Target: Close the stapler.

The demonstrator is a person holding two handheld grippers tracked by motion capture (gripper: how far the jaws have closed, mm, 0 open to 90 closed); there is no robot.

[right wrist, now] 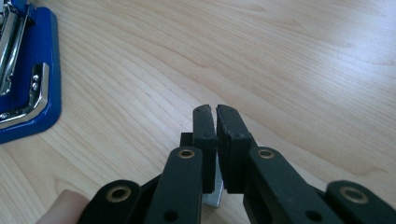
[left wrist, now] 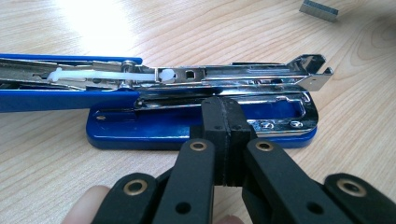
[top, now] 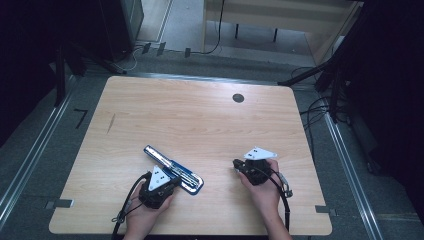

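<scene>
A blue stapler [top: 172,169] lies swung open on the wooden table [top: 200,115], its chrome magazine [left wrist: 233,74] lifted off the blue base [left wrist: 140,128]. My left gripper [left wrist: 224,109] is shut with nothing between its pads, and its tips rest against that base; in the high view the left gripper [top: 172,186] sits at the stapler's near side. My right gripper [top: 236,164] hovers low to the right of the stapler. In its own view the right gripper [right wrist: 215,112] is shut to a thin slit. A small silver piece [right wrist: 212,196] shows beneath the jaws; contact cannot be told.
A short strip of staples [left wrist: 319,10] lies on the wood beyond the stapler. The stapler's base end [right wrist: 49,70] sits at the far left of the right gripper view. A dark round hole [top: 238,98] marks the table's back. Cables trail from both grippers toward the near edge.
</scene>
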